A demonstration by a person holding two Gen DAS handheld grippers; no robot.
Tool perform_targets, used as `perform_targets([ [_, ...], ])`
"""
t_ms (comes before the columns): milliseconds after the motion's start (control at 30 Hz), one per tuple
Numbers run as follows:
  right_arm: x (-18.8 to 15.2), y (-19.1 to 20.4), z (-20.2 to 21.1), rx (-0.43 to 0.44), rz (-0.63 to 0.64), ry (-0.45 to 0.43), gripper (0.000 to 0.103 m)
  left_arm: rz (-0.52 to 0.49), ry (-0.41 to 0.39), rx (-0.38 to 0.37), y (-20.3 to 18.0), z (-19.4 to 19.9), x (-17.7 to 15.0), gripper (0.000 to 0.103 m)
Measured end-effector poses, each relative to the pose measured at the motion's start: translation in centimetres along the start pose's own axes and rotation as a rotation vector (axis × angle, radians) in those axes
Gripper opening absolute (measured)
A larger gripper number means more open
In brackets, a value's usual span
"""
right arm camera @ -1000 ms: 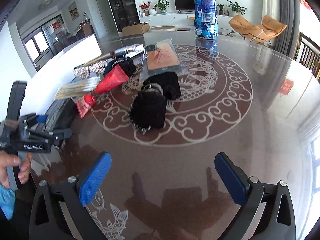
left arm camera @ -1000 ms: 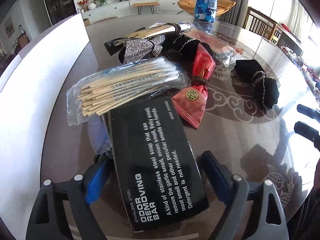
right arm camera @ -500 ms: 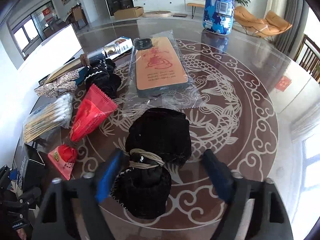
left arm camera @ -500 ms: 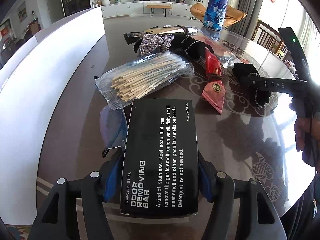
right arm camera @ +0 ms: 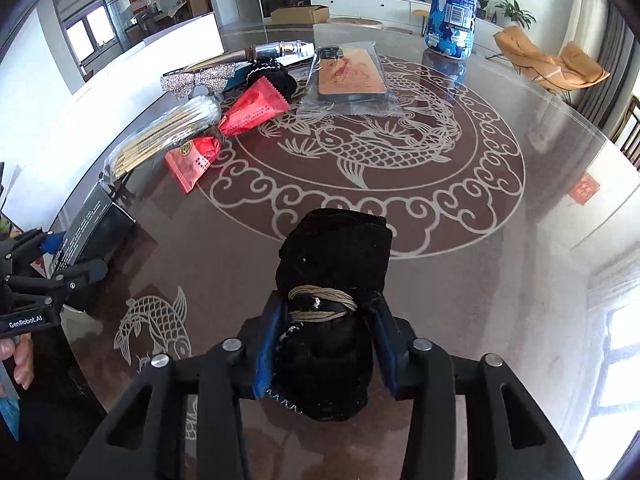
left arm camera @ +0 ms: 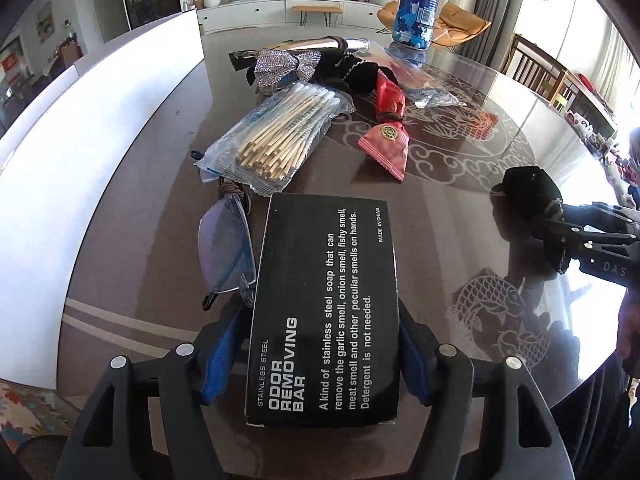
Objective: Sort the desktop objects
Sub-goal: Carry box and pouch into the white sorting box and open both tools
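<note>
**Both grippers loaded, box and pouch coming off the pile**

Since the earlier frames the right gripper [right arm camera: 324,344] has come in from open table onto the black velvet drawstring pouch [right arm camera: 334,264], and the pouch is now sitting well clear of the clutter, near the fish motif at the table's near edge. Its jaws closed hard and have just been easing open a little, yet the blue pads are still pressing the pouch at its corded neck. The left gripper [left arm camera: 320,360] has drawn the black cardboard box lettered "odor removing bar" [left arm camera: 326,304] back from the clear bag of wooden cotton swabs [left arm camera: 280,132]; its jaws too have just been widening slightly, with both pads against the box's long sides.

Rimless glasses [left arm camera: 226,248] are lying just beside the box's left edge, apparently touching it.

Judgement for the step in hand: the box is being held only at its near end, so it is worth keeping it low and level while carrying, and steering it away from the glasses. The pouch is soft; gripping at the cord is sound. The red foil sachet [left arm camera: 386,140] and the glass-topped round table [right arm camera: 500,264] are staying out of play.
</note>
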State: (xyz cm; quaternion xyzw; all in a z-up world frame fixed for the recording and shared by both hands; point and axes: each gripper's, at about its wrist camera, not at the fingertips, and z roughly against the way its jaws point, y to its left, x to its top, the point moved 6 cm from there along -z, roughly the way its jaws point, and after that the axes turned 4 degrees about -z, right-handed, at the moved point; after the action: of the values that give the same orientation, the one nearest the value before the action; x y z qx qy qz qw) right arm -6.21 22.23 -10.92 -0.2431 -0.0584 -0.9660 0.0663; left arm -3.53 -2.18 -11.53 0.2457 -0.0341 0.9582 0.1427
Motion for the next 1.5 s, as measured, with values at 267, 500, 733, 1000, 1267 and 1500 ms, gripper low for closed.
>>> perform_targets([
  [267, -0.2, 0.5, 0.2, -0.002, 0.025, 0.0, 0.073, 0.0, -0.001, 0.018, 0.1, 0.0, 0.0, 0.063],
  [500, -0.5, 0.9, 2.9, 0.061, 0.018, -0.028, 0.031, 0.077, 0.006, -0.089, -0.9, 2.5, -2.6, 0.058],
  [733, -0.3, 3.3, 4.4, 0.119, 0.061, 0.0, 0.031, 0.16, -0.1, -0.129, 1.1, 7.7, -2.2, 0.058],
  [1000, 8.3, 15.1, 5.6, 0.271, 0.211, -0.064, 0.031, 0.257, -0.24, 0.083, 14.8, 14.4, 2.7, 0.058],
  [1267, 19.8, 36.5, 4.8, 0.483, 0.394, -0.16, 0.031, 0.456, -0.186, 0.201, 29.1, 11.7, 3.7, 0.058],
  [1500, 22.7, 44.9, -1.6, 0.466, 0.467, -0.125, 0.034, 0.527, -0.102, 0.225, 33.5, 8.0, 2.1, 0.058],
])
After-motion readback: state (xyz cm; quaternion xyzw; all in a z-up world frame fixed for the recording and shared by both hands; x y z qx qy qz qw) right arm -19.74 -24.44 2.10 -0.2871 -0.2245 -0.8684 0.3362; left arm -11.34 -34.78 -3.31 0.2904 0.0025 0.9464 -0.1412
